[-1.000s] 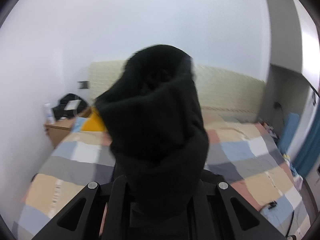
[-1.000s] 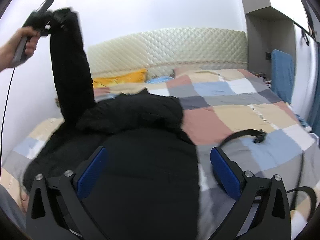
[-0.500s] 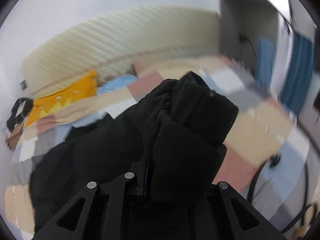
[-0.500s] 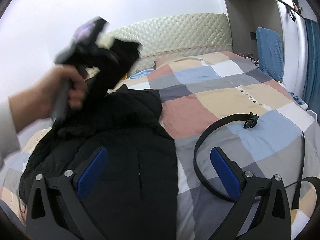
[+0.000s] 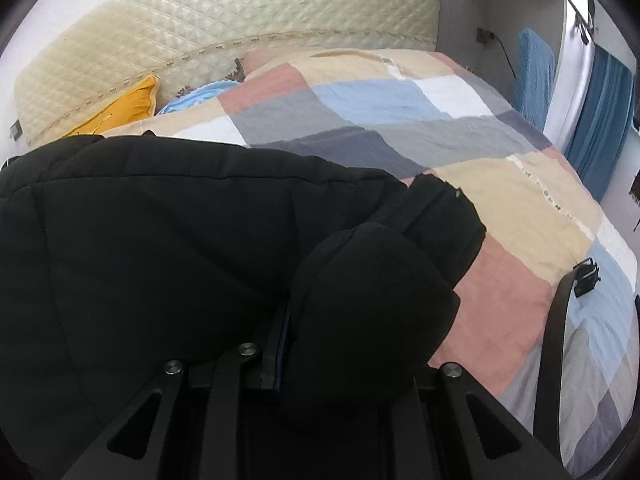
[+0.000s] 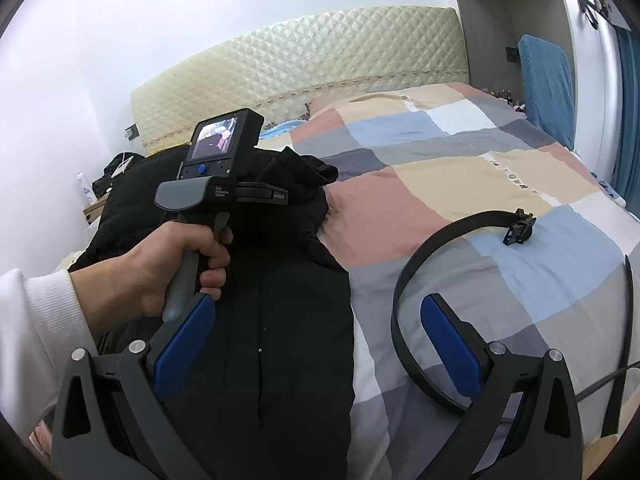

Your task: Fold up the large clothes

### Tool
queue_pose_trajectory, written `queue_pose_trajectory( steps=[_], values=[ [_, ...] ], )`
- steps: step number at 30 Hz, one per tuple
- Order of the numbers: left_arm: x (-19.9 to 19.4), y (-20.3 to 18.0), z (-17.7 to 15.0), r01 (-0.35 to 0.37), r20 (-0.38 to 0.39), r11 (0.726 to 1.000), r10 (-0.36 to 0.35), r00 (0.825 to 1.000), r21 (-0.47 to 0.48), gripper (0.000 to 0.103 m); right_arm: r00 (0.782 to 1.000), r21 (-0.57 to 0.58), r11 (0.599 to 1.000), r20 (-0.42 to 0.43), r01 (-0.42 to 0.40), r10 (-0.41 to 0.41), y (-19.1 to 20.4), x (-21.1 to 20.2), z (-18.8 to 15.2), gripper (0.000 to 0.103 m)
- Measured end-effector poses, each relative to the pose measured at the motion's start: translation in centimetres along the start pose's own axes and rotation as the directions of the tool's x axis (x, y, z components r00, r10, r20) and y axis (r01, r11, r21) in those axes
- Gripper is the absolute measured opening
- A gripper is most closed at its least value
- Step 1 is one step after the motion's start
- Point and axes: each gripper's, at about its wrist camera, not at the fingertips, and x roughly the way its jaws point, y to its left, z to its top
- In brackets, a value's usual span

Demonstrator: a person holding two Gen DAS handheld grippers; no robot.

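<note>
Blue-padded fingers of the right hand-held gripper (image 6: 316,344) stand spread wide, grasping nothing, above the black jacket (image 6: 280,320) lying on the bed (image 6: 500,184). Farther left, the left hand-held gripper (image 6: 286,196) is clenched on the jacket's bunched sleeve (image 5: 372,304), pressed onto the jacket.

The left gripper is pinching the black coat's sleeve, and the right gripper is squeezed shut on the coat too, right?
Not quite. The left gripper is pinching the black coat's sleeve, but the right gripper is open, holding nothing: the right wrist view shows its blue pads wide apart above the black coat.
</note>
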Motion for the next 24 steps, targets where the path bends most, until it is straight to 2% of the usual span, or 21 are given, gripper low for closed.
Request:
queue_pose_trajectory(
  steps=[4,6,7,8,9,11,15,19,24],
  values=[
    [-2.1,1.1,0.2,0.004,0.041,0.999,-0.002,0.999,-0.046,0.025,1.0,0.003,1.0,0.006,-0.012,0.012,0.0,0.0,-0.2,0.102],
    [-3.7,1.3,0.3,-0.02,0.042,0.998,0.023,0.999,-0.054,0.036,1.0,-0.007,1.0,0.028,-0.009,0.009,0.2,-0.4,-0.2,0.102],
    [-4.6,1.2,0.3,-0.027,0.047,0.998,0.029,0.998,-0.052,0.046,0.999,-0.005,1.0,0.034,-0.011,0.011,0.1,-0.5,-0.2,0.102],
    [-6.1,1.1,0.2,-0.027,0.066,0.999,0.029,0.997,-0.041,0.055,0.999,0.005,1.0,0.041,-0.018,0.018,0.0,-0.7,-0.2,0.102],
    [-7.4,0.9,0.0,-0.028,0.085,0.999,0.03,0.996,-0.029,0.06,0.998,0.019,0.999,0.051,-0.027,0.026,-0.1,-0.9,-0.2,0.102],
    [-10.8,0.7,-0.4,-0.02,0.134,1.0,0.021,0.991,-0.006,0.077,0.996,0.031,0.999,0.078,-0.035,0.033,-0.3,-1.6,-0.3,0.102],
    [-17.8,1.8,-1.2,0.036,0.203,0.999,-0.031,0.979,-0.022,0.08,0.994,0.028,0.999,0.108,-0.033,0.029,-0.2,-2.9,-0.5,0.102],
    [-24.8,4.3,-2.1,0.018,0.251,0.998,-0.004,0.968,-0.053,0.08,0.99,-0.003,0.999,0.138,-0.036,0.036,0.5,-4.4,-0.5,0.102],
    [-33.3,8.2,-5.3,0.011,0.304,0.993,0.025,0.952,-0.116,0.08,0.984,-0.068,0.997,0.169,-0.039,0.05,2.6,-6.6,-0.1,0.102]
  ],
)
